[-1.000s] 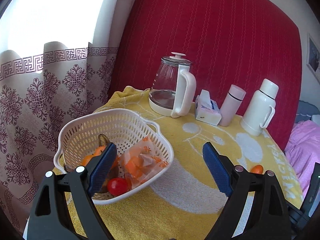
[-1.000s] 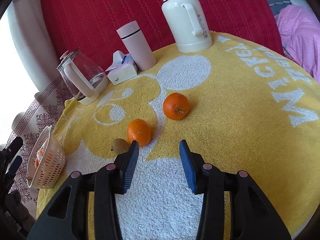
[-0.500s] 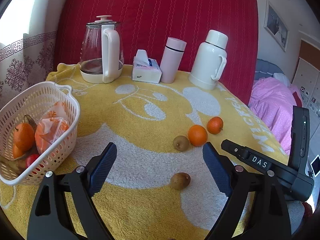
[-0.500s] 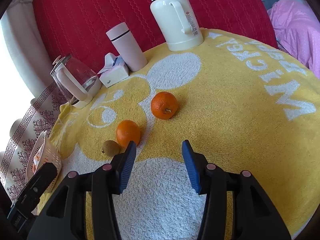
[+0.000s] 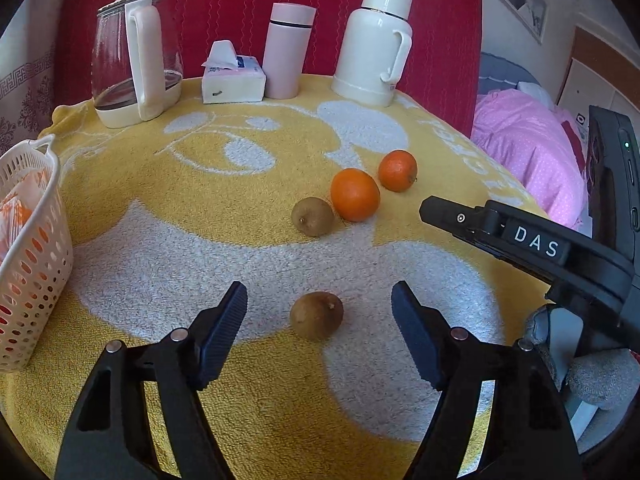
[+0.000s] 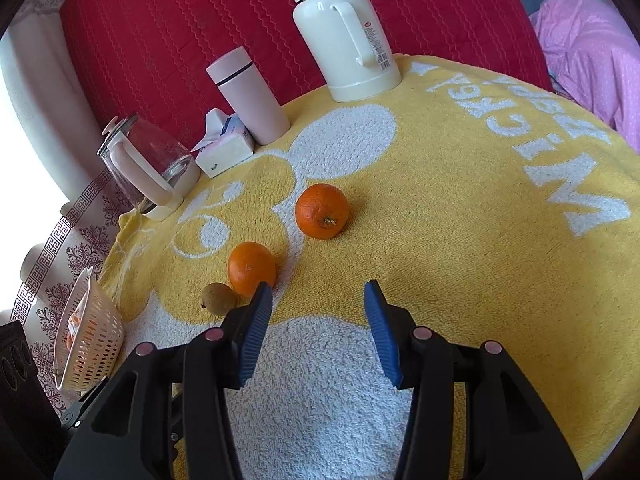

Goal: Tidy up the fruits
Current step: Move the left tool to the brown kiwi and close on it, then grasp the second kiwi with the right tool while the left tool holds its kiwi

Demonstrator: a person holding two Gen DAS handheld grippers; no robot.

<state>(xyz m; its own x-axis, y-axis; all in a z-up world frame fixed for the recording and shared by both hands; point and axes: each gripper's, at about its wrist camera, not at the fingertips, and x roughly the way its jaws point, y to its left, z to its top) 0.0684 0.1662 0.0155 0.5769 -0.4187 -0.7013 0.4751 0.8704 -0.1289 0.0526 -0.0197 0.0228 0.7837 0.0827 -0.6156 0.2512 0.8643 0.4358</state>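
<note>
Left hand-held gripper (image 5: 318,326) wide open, empty, straddling near kiwi (image 5: 316,315); right hand-held gripper (image 6: 318,328) open, empty too; basket (image 5: 36,264) already holds some fruit, second kiwi (image 5: 312,216) and two oranges (image 5: 355,194) lie beyond near kiwi on bench, unsorted.

Left gripper (image 5: 319,314) spread wide, both fingers low over the surface, nothing held between the pads. Right gripper (image 6: 318,304) also spread wide and empty, angled down and forward; in the left wrist view its black body reaches in from the right. A grey-gloved hand (image 5: 576,360) grips under the right gripper's body at that view's right edge.
</note>
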